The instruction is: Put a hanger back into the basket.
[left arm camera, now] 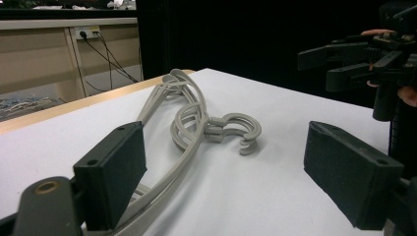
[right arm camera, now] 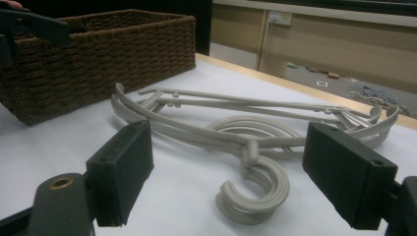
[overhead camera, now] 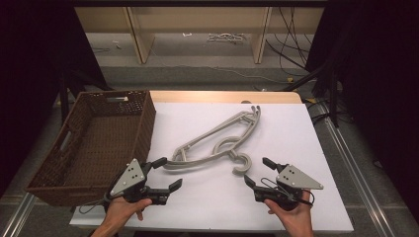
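one brown wicker basket (overhead camera: 94, 143) sits at the left edge of the white tabletop (overhead camera: 286, 133), overhanging it, nothing visible inside. grey plastic hangers (overhead camera: 217, 140) lie stacked near the middle of the tabletop, long axis running from near the basket's near right corner toward the far edge, hooks curling toward the near edge; the stack looks like two or three, exact count cannot be told. two grippers, one per hand, both near the near edge. left gripper (overhead camera: 165, 174) jaws spread wide, gripping nothing, one jaw just beside the near-left end of the hangers. right gripper (overhead camera: 257, 172) jaws also spread wide and empty, just right of the hooks. left gripper view: hangers (left arm camera: 189, 123) seen end-on, layered bars visible, hooks doubled; the right gripper (left arm camera: 339, 66) shows at upper right, held above the tabletop with its jaws apart. right gripper view: hooks (right arm camera: 255, 189) lie between its own two jaws but untouched, stacked rims clear; the basket (right arm camera: 98, 59) weave shows at upper left, with a dark jaw of the left gripper (right arm camera: 34, 27) in the corner.
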